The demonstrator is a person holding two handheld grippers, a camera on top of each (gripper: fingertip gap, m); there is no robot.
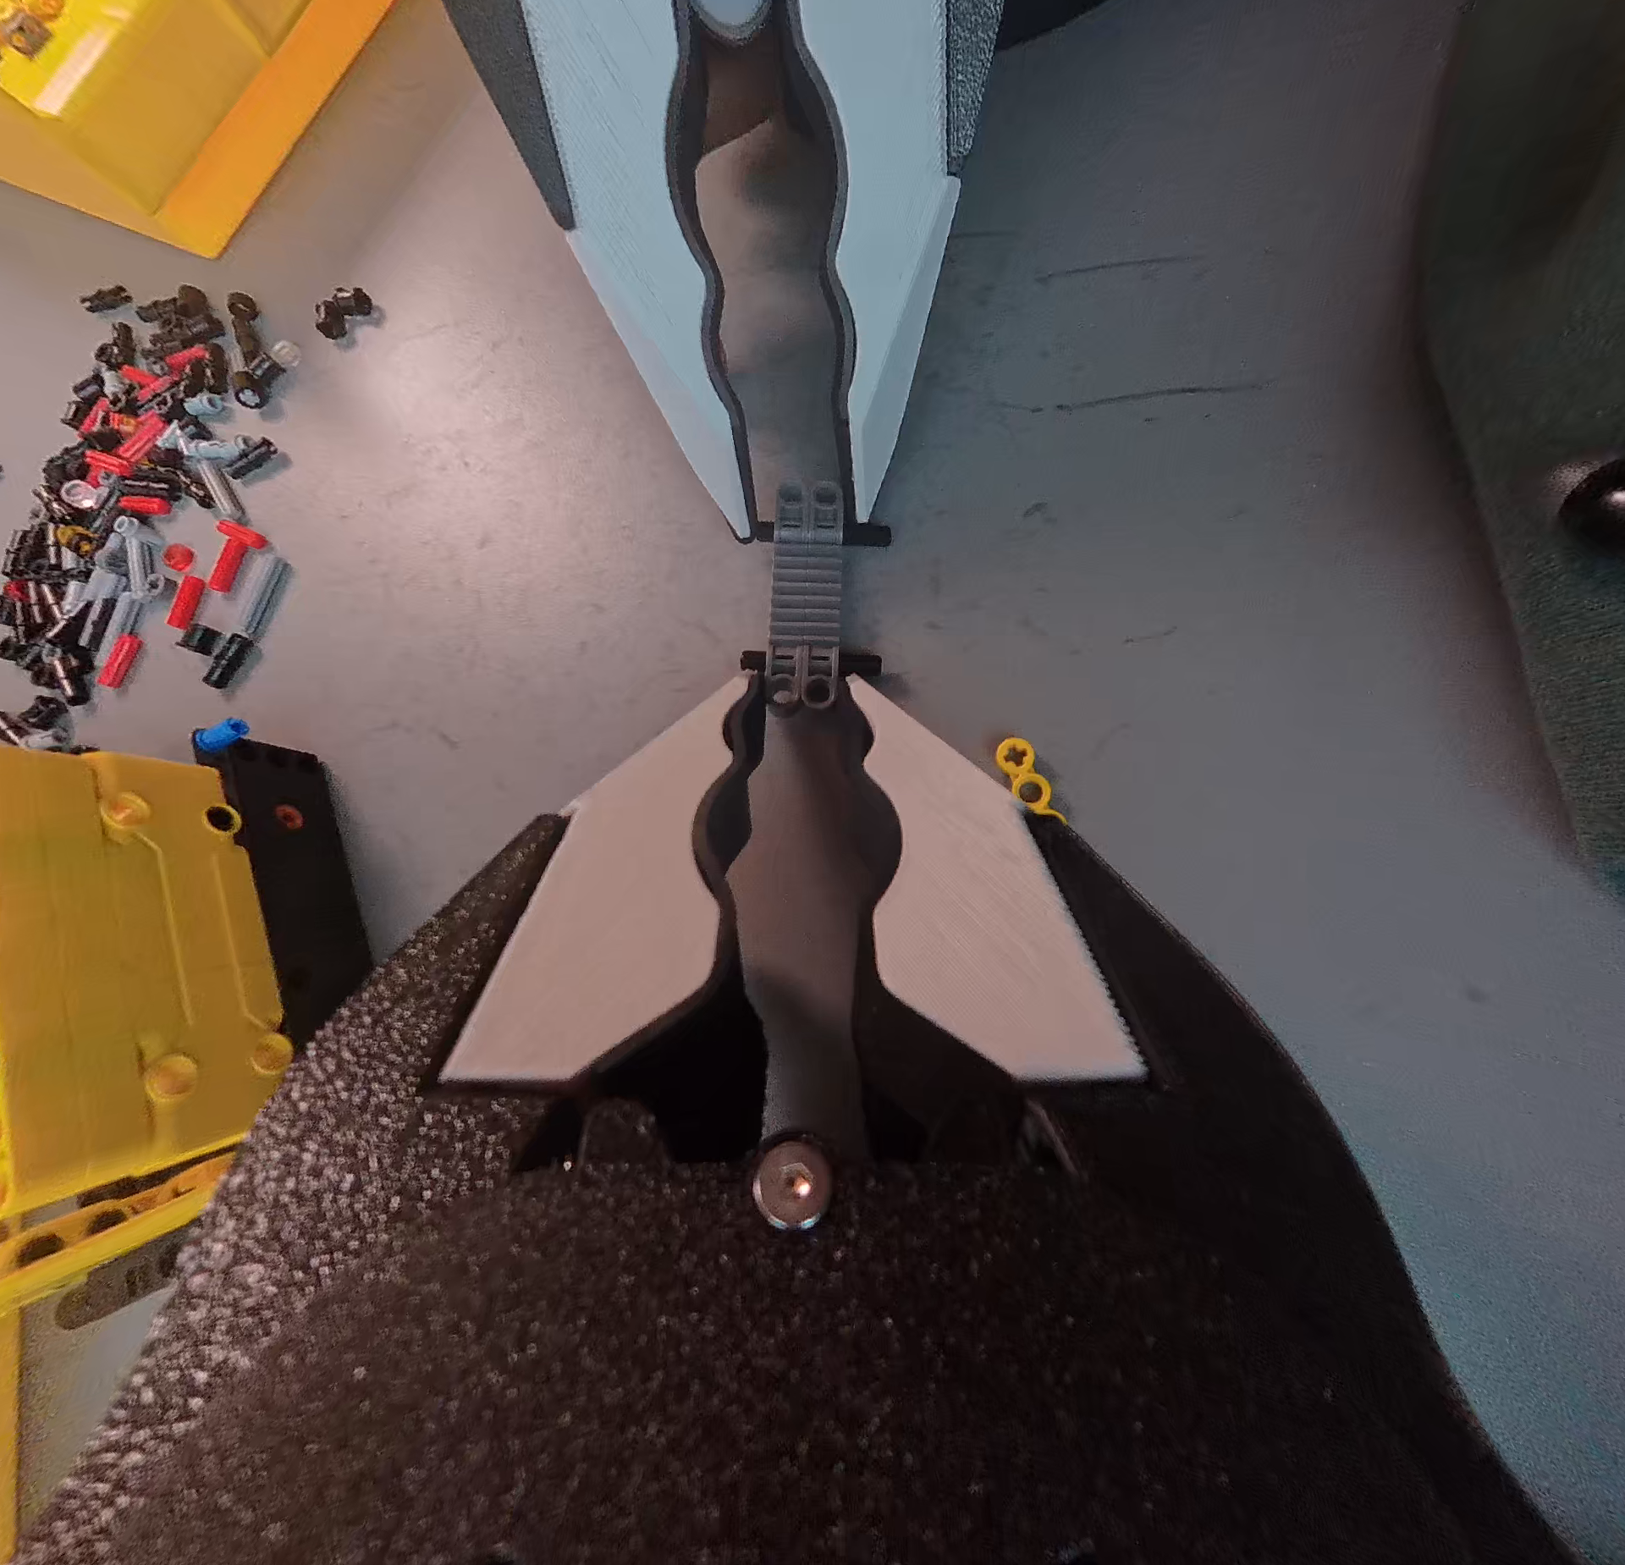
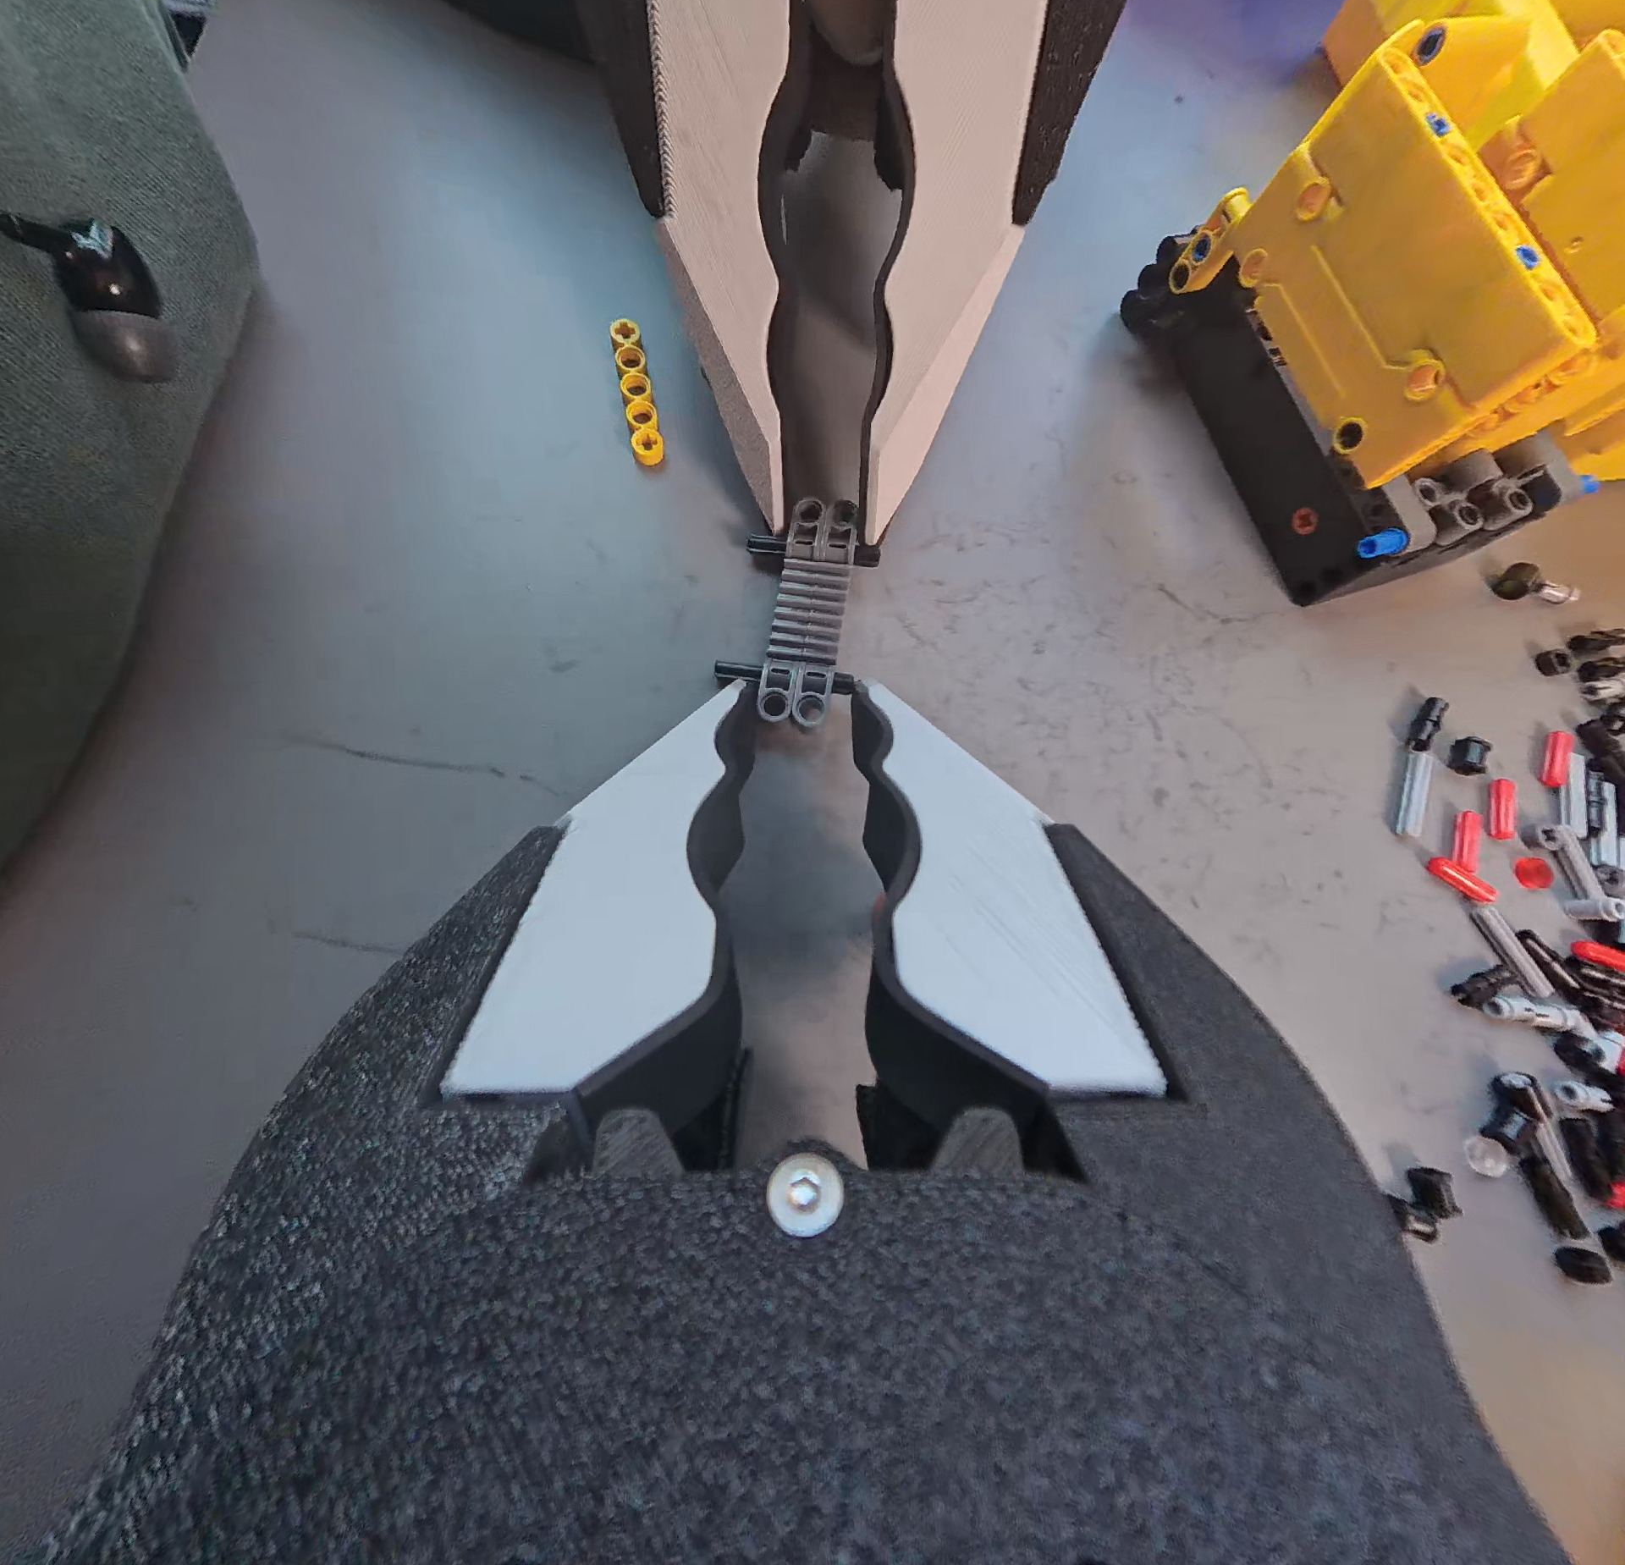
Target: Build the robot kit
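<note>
Jaws of both grippers are nearly pressed together, each pair pinching one end of the same grey ribbed link piece (image 1: 807, 595). The left gripper (image 1: 802, 696) holds the end nearest its own camera; the right gripper (image 2: 798, 701) holds the opposite end and appears at the top of the left wrist view, pointing back toward the left gripper. The two grippers face each other tip to tip, with only the ribbed middle of the piece exposed between them.

The long axis of the ribbed link piece runs straight along the line joining the two sets of jaws. Each end carries paired round holes, and a thin black pin (image 1: 809, 663) crosses the piece at each end, at right angles to the long axis and just outside the fingertips. Both grippers are equally close to the piece, since both grip it. The piece is held just above the table (image 1: 1143, 467); whether it touches the surface cannot be told.

A short yellow beam with holes (image 2: 637, 393) lies on the table just beside the left gripper's fingers. A partly built yellow and black brick model (image 2: 1372, 327) stands farther off, on the other side of the grippers. A loose pile of small red, grey and black connector parts (image 1: 132, 503) lies near the model. A yellow sorting tray (image 1: 176, 72) sits beyond the pile. A dark green upholstered seat (image 2: 97, 380) borders the table on the far side.
</note>
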